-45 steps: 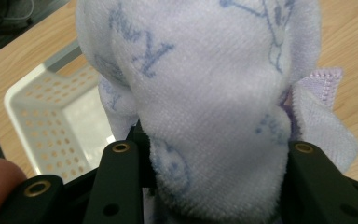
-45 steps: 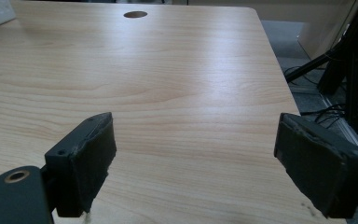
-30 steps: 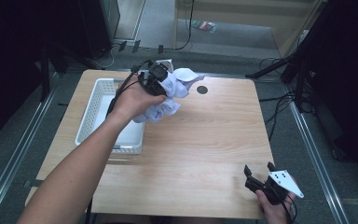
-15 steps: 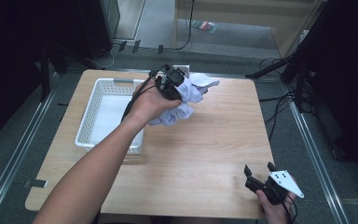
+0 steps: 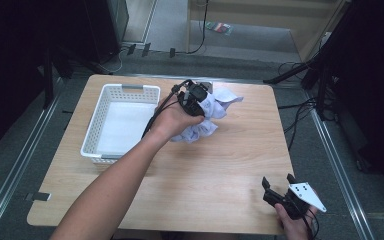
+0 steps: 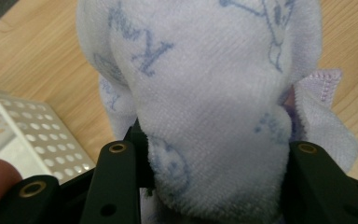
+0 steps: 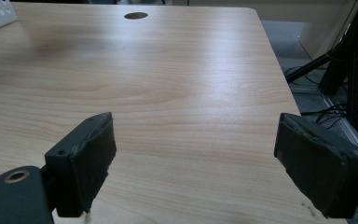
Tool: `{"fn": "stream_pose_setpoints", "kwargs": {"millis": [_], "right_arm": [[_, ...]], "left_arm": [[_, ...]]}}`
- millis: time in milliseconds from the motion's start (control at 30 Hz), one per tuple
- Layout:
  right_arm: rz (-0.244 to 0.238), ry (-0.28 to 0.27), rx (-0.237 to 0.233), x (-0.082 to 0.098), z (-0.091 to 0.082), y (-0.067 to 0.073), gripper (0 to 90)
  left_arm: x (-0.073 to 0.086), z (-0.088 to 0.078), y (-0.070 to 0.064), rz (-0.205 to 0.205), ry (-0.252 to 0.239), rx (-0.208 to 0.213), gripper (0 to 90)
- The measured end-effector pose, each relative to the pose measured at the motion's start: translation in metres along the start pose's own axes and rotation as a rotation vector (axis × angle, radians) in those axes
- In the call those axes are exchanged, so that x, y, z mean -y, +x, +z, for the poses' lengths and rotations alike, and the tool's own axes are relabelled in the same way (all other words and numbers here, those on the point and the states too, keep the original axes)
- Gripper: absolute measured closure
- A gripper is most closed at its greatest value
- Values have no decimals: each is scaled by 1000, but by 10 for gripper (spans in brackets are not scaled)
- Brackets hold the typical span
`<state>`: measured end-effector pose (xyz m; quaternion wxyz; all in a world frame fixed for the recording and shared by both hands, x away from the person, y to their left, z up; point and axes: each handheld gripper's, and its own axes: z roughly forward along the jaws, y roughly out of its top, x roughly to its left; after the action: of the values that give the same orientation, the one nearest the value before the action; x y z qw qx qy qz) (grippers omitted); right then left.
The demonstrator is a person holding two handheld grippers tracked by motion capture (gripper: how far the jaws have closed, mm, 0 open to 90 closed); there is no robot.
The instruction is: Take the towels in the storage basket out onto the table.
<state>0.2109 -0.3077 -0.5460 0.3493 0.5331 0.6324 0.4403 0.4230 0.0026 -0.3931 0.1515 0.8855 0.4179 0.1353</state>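
I've got the left gripper [image 5: 196, 96] clamped on the bunched-up towel [image 5: 207, 117] with the white basket [image 5: 96, 145] just off to its side, right gripper [image 5: 280, 194] idle and wide open, and honestly the dangling end could snag the basket rim.

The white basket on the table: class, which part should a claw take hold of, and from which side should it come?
Grip the white basket by its top rim, best at the far short wall where a handle slot is cut. Come from above, one jaw inside and one outside: the walls are thin, upright and perforated, and the inside looks empty. The right claw stands open and free; the left claw is shut on the towel.
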Motion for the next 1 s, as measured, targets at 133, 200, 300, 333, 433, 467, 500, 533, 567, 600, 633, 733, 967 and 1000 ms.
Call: {"fn": "stream_pose_setpoints", "kwargs": {"millis": [133,200,300,333,433,467,500,533,567,600,633,733,967,1000], "right_arm": [[3,1,0,0,0,0,128],[3,1,-1,0,0,0,128],[2,1,-1,0,0,0,128],[3,1,-1,0,0,0,127],[2,1,-1,0,0,0,128],[1,0,0,0,0,0,128],[1,0,0,0,0,0,128],[0,0,0,0,0,0,128],[1,0,0,0,0,0,128],[2,1,-1,0,0,0,128],[2,1,-1,0,0,0,128],[2,0,-1,0,0,0,127],[3,1,0,0,0,0,127],[3,1,0,0,0,0,128]], "left_arm": [[3,12,-1,-8,8,13,552],[6,22,-3,-15,15,28,550],[9,32,-6,-24,24,44,545],[10,36,-6,-18,32,46,542],[12,42,-9,-13,36,45,538],[14,46,-9,-24,39,47,528],[14,46,-9,-24,39,47,523],[16,51,-7,-33,32,63,517],[17,53,-6,-40,36,85,511],[17,53,-6,-40,36,85,498],[18,55,-6,-45,37,98,498],[21,62,-10,-47,59,107,410],[19,57,-10,-74,28,195,174],[19,55,-10,-79,17,194,138]]}}
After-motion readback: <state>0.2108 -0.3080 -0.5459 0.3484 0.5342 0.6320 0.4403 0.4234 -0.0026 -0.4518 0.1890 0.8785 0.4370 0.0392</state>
